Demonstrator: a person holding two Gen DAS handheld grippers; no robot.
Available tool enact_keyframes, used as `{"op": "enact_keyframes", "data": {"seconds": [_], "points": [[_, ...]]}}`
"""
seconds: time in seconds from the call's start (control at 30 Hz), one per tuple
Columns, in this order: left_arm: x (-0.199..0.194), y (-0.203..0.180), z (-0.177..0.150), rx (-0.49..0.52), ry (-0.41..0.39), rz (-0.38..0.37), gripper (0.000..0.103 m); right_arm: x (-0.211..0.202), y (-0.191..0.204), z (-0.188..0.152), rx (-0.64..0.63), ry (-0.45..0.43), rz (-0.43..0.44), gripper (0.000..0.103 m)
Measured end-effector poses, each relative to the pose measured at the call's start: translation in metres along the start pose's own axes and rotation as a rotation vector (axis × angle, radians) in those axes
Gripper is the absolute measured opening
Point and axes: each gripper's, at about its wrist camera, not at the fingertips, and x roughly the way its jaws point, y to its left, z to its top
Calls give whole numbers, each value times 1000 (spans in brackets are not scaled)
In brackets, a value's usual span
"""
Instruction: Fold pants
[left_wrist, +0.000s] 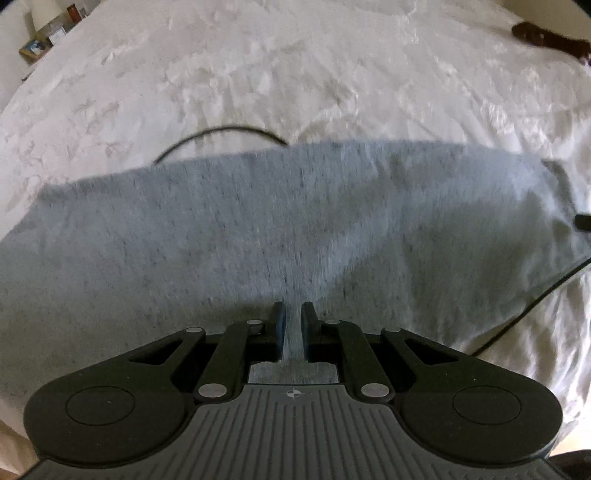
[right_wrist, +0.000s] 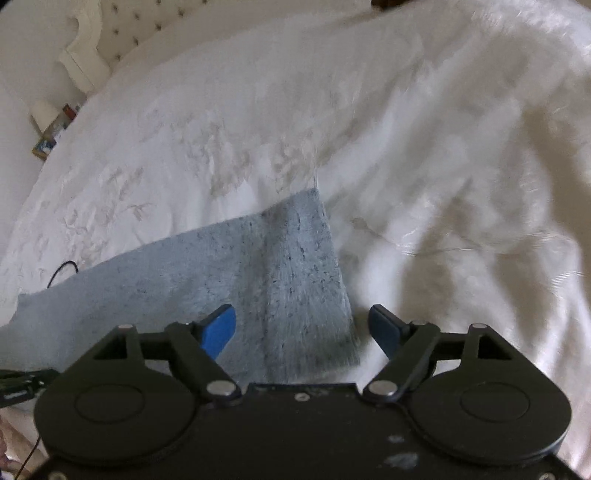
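Observation:
Grey-blue pants (left_wrist: 258, 229) lie spread flat across a white bed cover (left_wrist: 258, 74). My left gripper (left_wrist: 293, 321) points down onto them, its dark pads nearly together with a strip of the grey fabric pinched between them. In the right wrist view one narrow end of the pants (right_wrist: 288, 266) reaches toward the camera. My right gripper (right_wrist: 301, 325) stands wide open over that end. Its blue left pad (right_wrist: 218, 328) is above the fabric and its right pad (right_wrist: 384, 328) is just past the cloth's edge, above the bed cover (right_wrist: 443, 184). Nothing is gripped there.
A thin black cable (left_wrist: 221, 133) arcs out from under the pants' far edge, and another cable (left_wrist: 535, 302) runs along the right. A dark brown object (left_wrist: 535, 33) lies at the far right. A bedside shelf with small items (right_wrist: 51, 125) and a tufted headboard (right_wrist: 122, 26) stand beyond the bed.

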Motion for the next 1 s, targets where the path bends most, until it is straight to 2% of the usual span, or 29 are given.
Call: {"op": "enact_keyframes", "data": {"seconds": [0.1, 0.13, 0.17, 0.2, 0.23, 0.27, 0.5, 0.57, 0.67, 0.87, 1.0], "points": [[-3, 2, 11, -8, -14, 2, 10, 17, -8, 7, 32, 40, 43, 88], [-2, 2, 15, -10, -19, 3, 10, 22, -12, 10, 48, 44, 60, 70], [0, 2, 19, -12, -21, 4, 10, 23, -15, 12, 69, 44, 85, 31], [2, 1, 24, -14, -21, 4, 10, 22, -17, 13, 88, 46, 93, 15], [4, 0, 31, -15, -24, 1, 10, 21, -20, 15, 109, 52, 117, 12], [7, -2, 36, -15, -29, -3, 10, 17, -23, 17, 135, 47, 150, 12], [25, -32, 68, 59, -70, -42, 10, -38, -10, 21, 93, -66, 214, 12], [28, -42, 71, 89, -75, -63, 10, -51, -8, 19, 98, -82, 229, 12], [24, -53, 68, 137, -95, -51, 10, -65, -1, 19, 104, -98, 230, 12], [31, -57, 51, 176, -40, -42, 10, -71, 8, 17, 121, -116, 239, 11], [45, -65, 56, 175, -15, -28, 10, -74, 13, 20, 120, -122, 249, 11]]}}
